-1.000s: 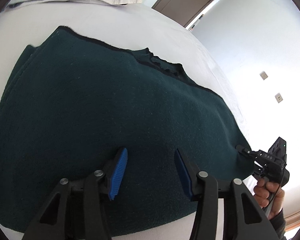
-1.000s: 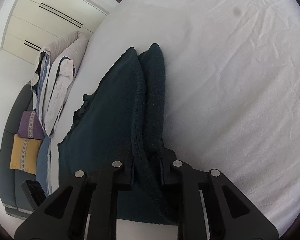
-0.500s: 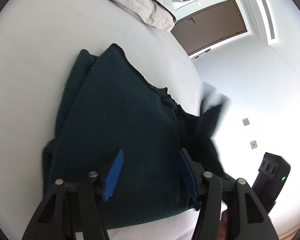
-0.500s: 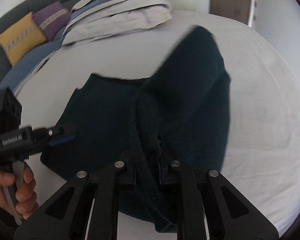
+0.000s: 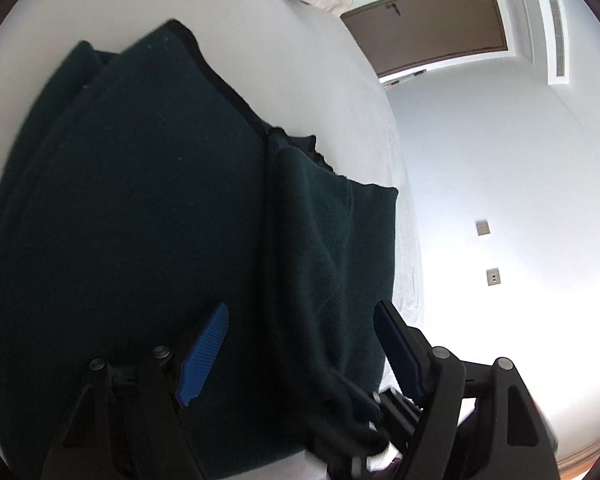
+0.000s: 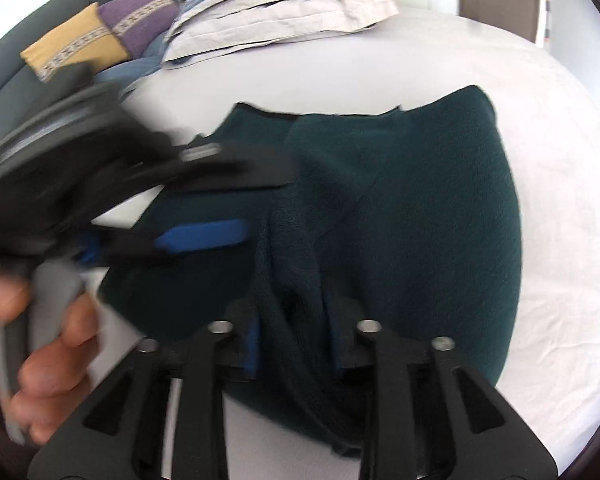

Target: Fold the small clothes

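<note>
Nearest you: your right gripper [image 6: 292,342] is clamped on a bunched ridge of the dark green garment [image 6: 400,208], cloth pinched tight between the two pads. Your left gripper [image 5: 300,344] has its jaws spread wide, blue pads hovering over the cloth and gripping nothing. In the right wrist view it shows at the left edge, blurred.

Garment lies on the white bed sheet [image 6: 560,184], partly folded: one flap [image 5: 332,248] is laid over the main body, its edge running down the middle.

Farther back: stacked pillows [image 6: 284,12], yellow and purple cushions [image 6: 100,36], door [image 5: 432,24] on the far wall.

Risks, my read:
- The right grip holds a thick wad, not a clean edge. Pull from there and you likely drag several layers at once, skewing the fold.
- The two grippers sit very close together over the same area. Close the left now and you may catch the flap plus the body underneath.
- Fleece-like cloth looks grabby on itself; a release may leave a hump rather than a flat crease.
</note>
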Tool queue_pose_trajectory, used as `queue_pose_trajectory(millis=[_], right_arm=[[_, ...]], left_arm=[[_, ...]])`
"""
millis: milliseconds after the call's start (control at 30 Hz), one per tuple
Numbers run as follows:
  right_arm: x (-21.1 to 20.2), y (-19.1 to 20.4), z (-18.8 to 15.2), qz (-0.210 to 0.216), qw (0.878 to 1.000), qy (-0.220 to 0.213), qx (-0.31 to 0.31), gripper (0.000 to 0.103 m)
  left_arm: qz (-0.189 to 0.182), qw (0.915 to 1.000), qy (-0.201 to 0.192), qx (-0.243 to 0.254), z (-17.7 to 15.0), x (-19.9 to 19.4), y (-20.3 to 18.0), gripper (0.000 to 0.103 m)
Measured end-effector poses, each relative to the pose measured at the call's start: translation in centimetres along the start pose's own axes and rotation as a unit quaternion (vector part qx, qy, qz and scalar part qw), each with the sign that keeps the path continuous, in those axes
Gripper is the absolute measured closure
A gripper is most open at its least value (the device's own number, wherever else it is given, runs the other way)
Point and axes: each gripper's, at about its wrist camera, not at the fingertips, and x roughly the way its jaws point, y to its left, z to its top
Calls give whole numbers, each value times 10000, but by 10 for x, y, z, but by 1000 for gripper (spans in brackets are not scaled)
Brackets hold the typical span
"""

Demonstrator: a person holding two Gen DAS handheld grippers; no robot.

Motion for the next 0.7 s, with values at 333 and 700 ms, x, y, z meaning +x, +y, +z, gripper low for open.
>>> queue_pose_trajectory(millis=[333, 700], right_arm=[[-61, -21, -76, -113, 9982, -553, 185, 56], [-91, -98, -72, 84, 9832, -1175, 1393, 55]], left_arm=[[672, 9969, 199, 353, 7, 28, -14, 87], [741, 9945, -80, 735, 21, -28, -27, 89]])
